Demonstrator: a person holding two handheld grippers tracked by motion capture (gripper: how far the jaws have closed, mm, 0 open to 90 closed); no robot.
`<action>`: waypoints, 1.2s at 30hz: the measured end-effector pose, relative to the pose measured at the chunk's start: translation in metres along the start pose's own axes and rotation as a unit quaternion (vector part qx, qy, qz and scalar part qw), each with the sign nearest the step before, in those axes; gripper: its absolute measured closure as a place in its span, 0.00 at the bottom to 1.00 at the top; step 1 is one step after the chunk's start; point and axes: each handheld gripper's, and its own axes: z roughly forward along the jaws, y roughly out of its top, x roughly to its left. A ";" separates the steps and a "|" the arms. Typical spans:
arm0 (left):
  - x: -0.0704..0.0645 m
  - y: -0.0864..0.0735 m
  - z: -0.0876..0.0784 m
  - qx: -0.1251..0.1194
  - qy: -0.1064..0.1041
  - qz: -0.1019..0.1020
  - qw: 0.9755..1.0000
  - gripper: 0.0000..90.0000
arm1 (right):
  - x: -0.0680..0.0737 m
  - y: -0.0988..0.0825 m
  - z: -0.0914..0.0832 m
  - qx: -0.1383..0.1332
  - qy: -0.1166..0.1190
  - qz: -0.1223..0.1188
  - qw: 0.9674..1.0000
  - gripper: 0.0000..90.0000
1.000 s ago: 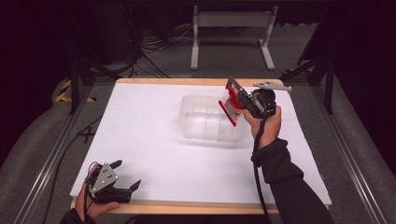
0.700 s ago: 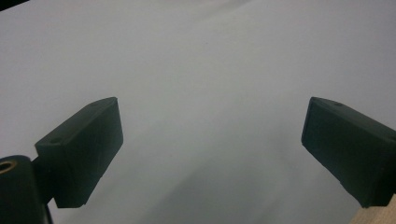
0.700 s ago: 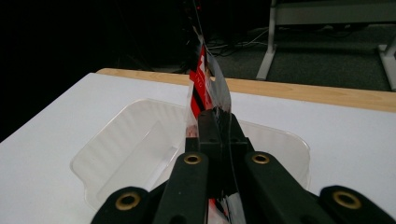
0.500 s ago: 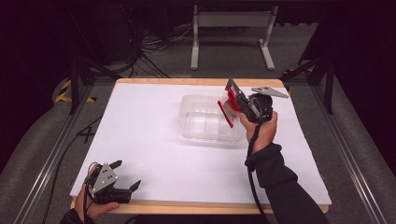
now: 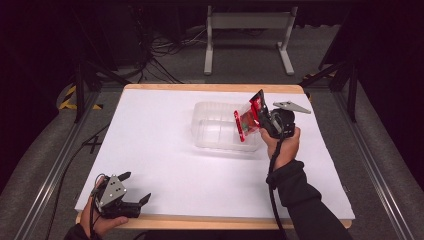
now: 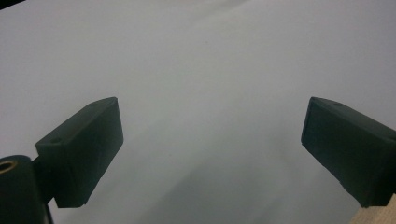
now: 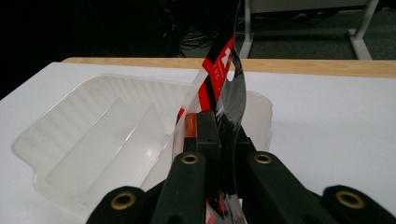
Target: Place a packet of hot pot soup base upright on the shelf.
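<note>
A clear plastic tray (image 5: 215, 127) with an inner divider (image 7: 112, 140) lies on the white table top, right of centre. My right gripper (image 5: 255, 117) hovers at the tray's right end, shut on a flat red, black and clear blister pack (image 5: 246, 122). In the right gripper view the pack (image 7: 224, 84) stands on edge between the closed jaws, over the tray's right wall (image 7: 259, 116). My left gripper (image 5: 132, 187) rests at the table's front left corner, open with nothing between its fingers (image 6: 79, 149).
The white sheet (image 5: 160, 155) covers a wooden table with edges showing front and back (image 5: 210, 88). Metal rails run along both sides. A white stand (image 5: 247, 30) and cables (image 5: 165, 47) lie on the floor behind the table.
My right gripper has tilted the pack a little more toward the tray and shifted slightly. The left gripper has stayed put.
</note>
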 end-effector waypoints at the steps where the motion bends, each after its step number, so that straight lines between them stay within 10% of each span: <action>1: 0.000 0.000 0.000 -0.001 0.001 -0.001 1.000 0.07 | 0.000 -0.002 -0.001 0.000 0.000 0.000 1.000 0.99; 36: 0.000 0.000 0.000 0.001 -0.003 0.000 1.000 0.07 | -0.003 -0.016 0.019 0.050 0.045 -0.044 0.997 0.92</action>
